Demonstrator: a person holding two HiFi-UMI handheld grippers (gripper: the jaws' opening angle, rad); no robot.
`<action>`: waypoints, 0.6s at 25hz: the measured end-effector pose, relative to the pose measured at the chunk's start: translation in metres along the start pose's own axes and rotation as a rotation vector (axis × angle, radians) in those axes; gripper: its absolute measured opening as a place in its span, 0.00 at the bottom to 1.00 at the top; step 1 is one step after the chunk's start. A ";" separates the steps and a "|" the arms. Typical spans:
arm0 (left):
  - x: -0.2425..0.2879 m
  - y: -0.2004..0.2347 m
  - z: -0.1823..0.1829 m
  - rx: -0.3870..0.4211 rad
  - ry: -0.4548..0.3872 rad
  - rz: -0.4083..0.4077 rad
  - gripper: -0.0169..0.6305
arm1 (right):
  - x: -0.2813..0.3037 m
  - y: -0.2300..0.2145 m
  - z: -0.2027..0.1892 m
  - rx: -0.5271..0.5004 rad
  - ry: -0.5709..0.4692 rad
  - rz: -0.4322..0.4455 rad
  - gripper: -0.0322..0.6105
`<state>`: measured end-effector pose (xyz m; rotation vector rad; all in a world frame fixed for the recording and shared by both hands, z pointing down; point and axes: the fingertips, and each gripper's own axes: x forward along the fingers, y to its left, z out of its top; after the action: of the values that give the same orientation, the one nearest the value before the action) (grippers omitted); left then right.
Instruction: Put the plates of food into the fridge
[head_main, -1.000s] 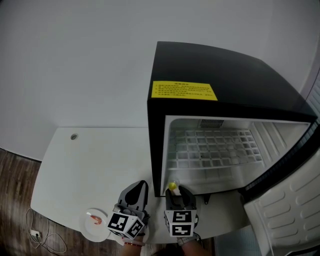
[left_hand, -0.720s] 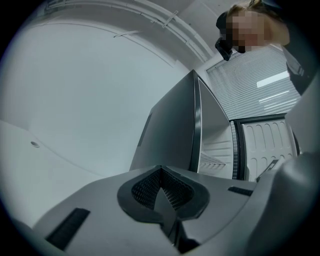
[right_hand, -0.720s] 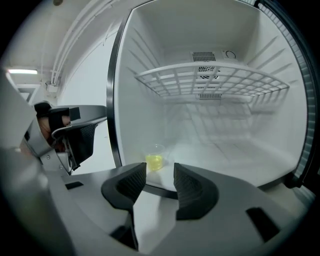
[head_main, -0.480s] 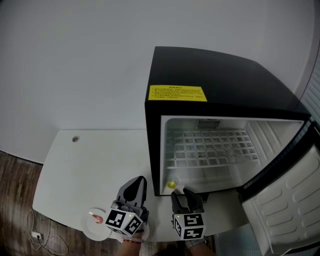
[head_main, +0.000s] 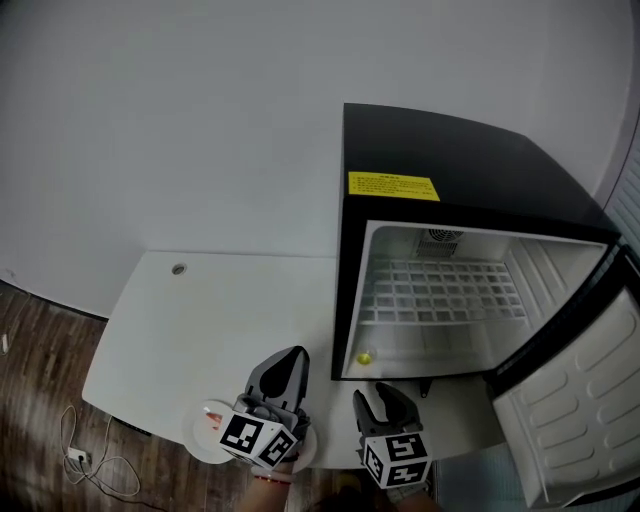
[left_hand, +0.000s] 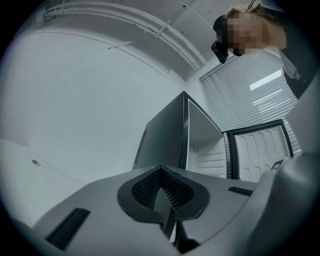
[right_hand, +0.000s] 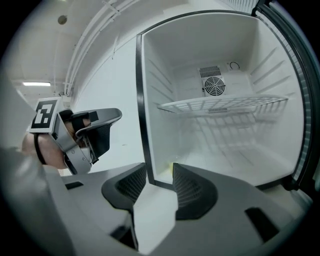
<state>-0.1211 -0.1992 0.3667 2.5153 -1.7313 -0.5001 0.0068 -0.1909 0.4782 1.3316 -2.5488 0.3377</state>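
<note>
The left gripper is keeping its jaws clenched tip to tip, grasping nothing. The right gripper is hovering with its jaws released, partly apart and with nothing between them. Just beyond the right gripper's tips the black mini fridge is standing open, with a small yellow thing sitting on its floor below the wire shelf. Behind and left of the left gripper, a white plate of reddish food is lying flat on the white table. The food is showing too small to tell its long axis.
</note>
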 end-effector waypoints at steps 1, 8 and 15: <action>-0.007 0.000 0.005 0.003 -0.005 0.002 0.04 | -0.004 0.008 -0.001 0.002 0.002 0.017 0.29; -0.062 0.002 0.015 0.028 0.011 0.036 0.04 | -0.036 0.065 -0.026 -0.001 0.042 0.129 0.29; -0.118 0.009 0.010 0.053 0.045 0.079 0.04 | -0.070 0.122 -0.056 0.025 0.101 0.250 0.29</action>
<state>-0.1699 -0.0929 0.3866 2.4613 -1.8425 -0.3949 -0.0487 -0.0519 0.4976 0.9772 -2.6348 0.4715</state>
